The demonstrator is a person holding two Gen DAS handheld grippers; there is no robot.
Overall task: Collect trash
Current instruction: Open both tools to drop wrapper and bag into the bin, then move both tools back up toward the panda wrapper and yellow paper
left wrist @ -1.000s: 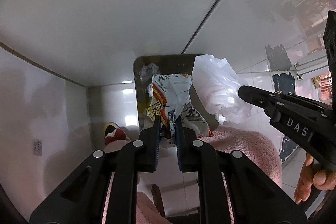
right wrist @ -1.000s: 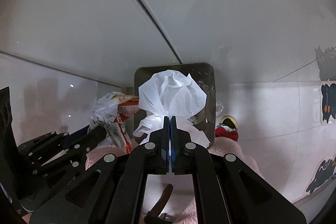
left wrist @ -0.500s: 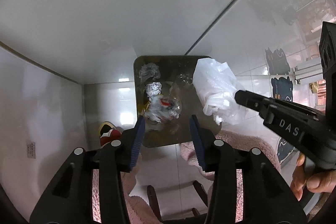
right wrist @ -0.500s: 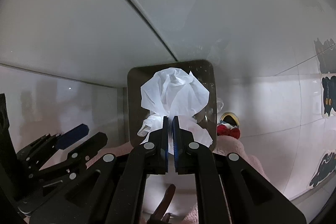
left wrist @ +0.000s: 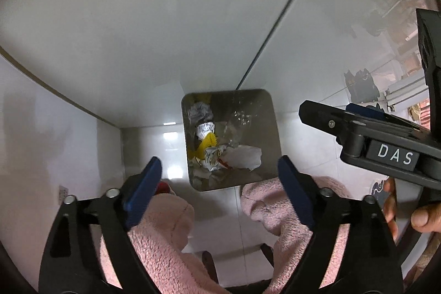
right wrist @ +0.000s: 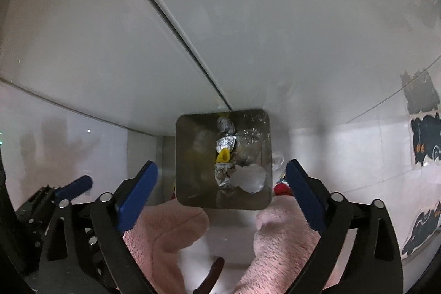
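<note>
A square metal trash bin (left wrist: 271, 139) stands on the white tiled floor below both grippers; it also shows in the right wrist view (right wrist: 190, 156). Inside lie a white tissue (left wrist: 244, 157), a crumpled snack wrapper (left wrist: 213, 159), foil scraps and a yellow piece (left wrist: 209, 142). In the right wrist view the tissue (right wrist: 249, 178) rests on the other trash. My left gripper (left wrist: 217, 178) is wide open and empty above the bin. My right gripper (right wrist: 222, 178) is wide open and empty above the bin; it also shows at the right of the left wrist view (left wrist: 358, 126).
The person's legs in pink fluffy trousers (left wrist: 162, 233) stand just before the bin. White cabinet fronts rise behind it. A red and yellow slipper (right wrist: 282, 188) lies right of the bin. Black cat stickers (right wrist: 424, 139) mark the floor at the right.
The left gripper opened and dropped the snack wrapper into the bin. Then the right gripper opened and the white tissue fell in. Both jaws now stand wide apart.
</note>
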